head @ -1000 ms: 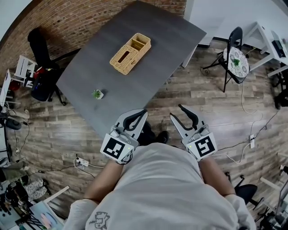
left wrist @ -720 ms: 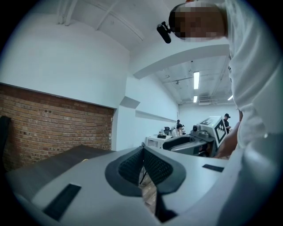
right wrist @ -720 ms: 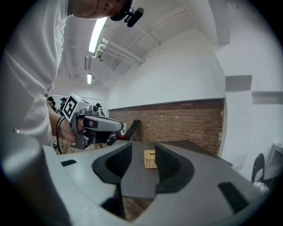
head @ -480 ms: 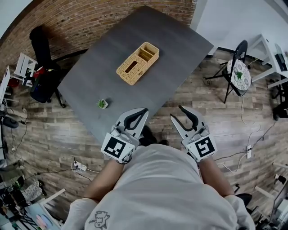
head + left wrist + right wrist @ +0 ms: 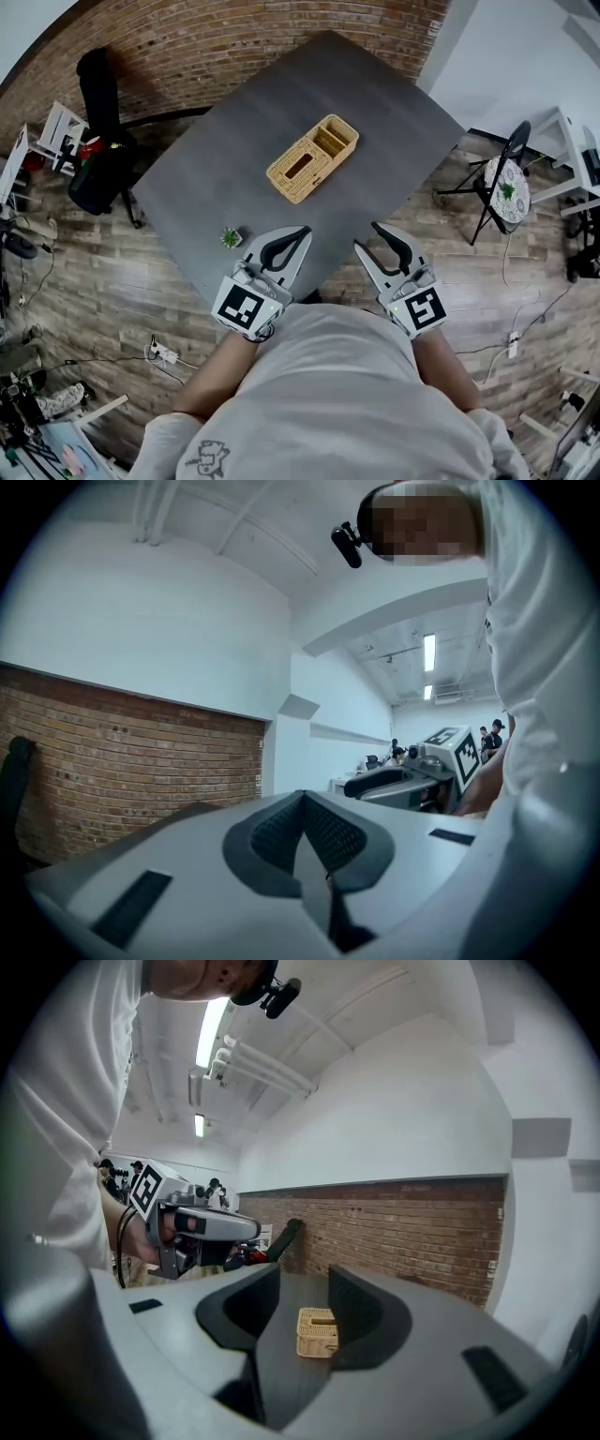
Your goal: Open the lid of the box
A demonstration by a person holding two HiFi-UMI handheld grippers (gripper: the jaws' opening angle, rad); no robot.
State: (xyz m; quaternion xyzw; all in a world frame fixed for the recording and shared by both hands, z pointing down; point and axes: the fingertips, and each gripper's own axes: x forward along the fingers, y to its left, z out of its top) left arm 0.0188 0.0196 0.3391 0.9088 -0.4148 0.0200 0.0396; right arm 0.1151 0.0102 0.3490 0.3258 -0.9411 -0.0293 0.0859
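Both tools are up at chest height. The left hand-held gripper has its jaws pressed right together, the ribbed pads meeting in a single seam in the left gripper view, and there's nothing between them. The right hand-held gripper is a different story: its jaws stand partly apart with a clear gap, and it has hold of nothing. The two sit side by side, close but not touching, each with its marker cube back towards the person's white shirt.

Now the wicker box, the thing this is all about. It lies ahead of both tools, well apart from them, out on the dark grey surface and untouched. In the right gripper view it sits squarely in line with the gap between the open jaws, though far beyond their tips. From above, a slot shows in the half of its top nearer the tools, with a partitioned section at the far end.

Just beside the left tool, off to its outer side near the surface's edge, stands a small potted plant. Further out on that side is a black chair, beyond the right tool a folding chair, and a brick wall straight ahead
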